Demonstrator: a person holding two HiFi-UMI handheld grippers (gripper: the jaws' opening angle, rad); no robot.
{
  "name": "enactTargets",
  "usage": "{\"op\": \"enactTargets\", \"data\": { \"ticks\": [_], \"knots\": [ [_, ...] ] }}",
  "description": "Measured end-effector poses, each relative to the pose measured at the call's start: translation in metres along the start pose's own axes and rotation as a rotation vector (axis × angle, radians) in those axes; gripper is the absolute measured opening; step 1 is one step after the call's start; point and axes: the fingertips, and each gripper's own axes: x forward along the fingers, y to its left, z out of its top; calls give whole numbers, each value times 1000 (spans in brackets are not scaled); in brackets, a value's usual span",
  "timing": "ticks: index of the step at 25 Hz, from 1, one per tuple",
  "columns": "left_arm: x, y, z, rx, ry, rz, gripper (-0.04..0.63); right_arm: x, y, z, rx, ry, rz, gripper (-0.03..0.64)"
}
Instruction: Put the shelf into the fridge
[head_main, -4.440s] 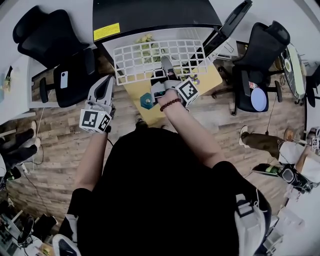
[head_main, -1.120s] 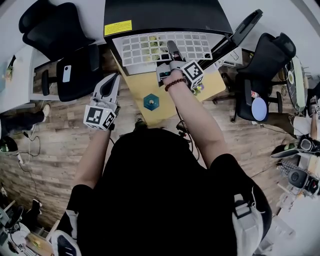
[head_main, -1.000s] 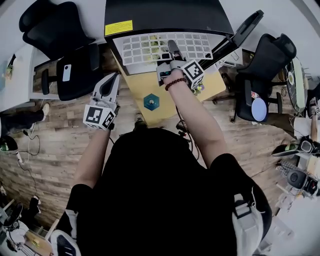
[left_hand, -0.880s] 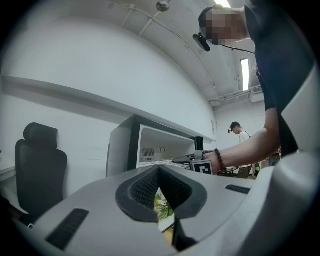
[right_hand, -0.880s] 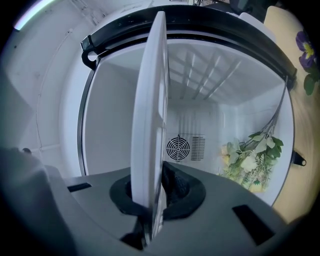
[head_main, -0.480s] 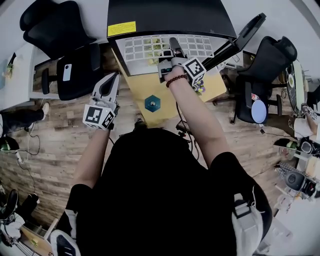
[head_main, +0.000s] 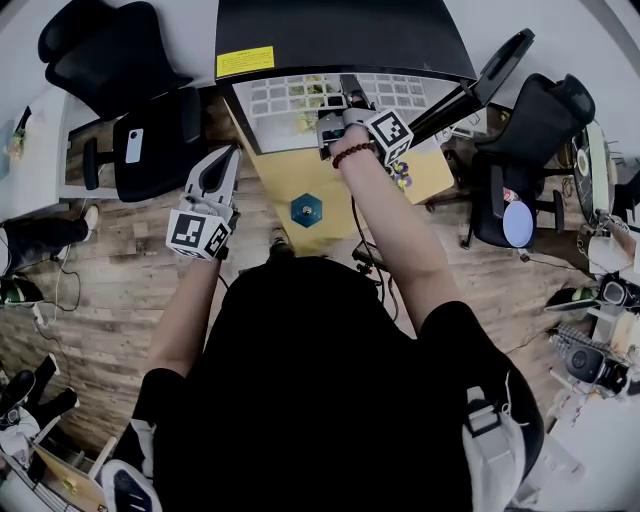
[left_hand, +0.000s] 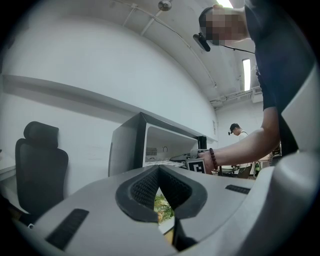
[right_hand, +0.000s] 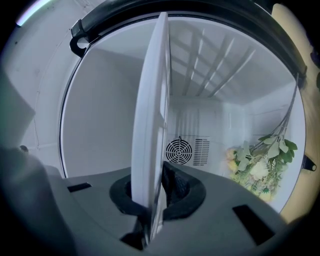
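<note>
Since the earlier frames you have pushed the shelf (head_main: 270, 95) deeper into the fridge (head_main: 330, 35) — only a narrow strip of its white grid shows below the black top, upper middle of the head view. Your left gripper (head_main: 228, 158) hangs at centre left, jaws together on nothing. Your right gripper (head_main: 348, 90) is clamped on the shelf's near edge. Beyond, at lower right of the right gripper view, lies a bunch of flowers (right_hand: 260, 167) — a round vent (right_hand: 179, 150) sits on the back wall.
</note>
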Motion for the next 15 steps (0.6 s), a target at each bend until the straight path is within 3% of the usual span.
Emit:
{"op": "enactTargets", "data": {
  "ticks": [15],
  "knots": [
    [4,9,0,-11,3,18,17,23,-3,6,-6,0,-6,43]
  ]
}}
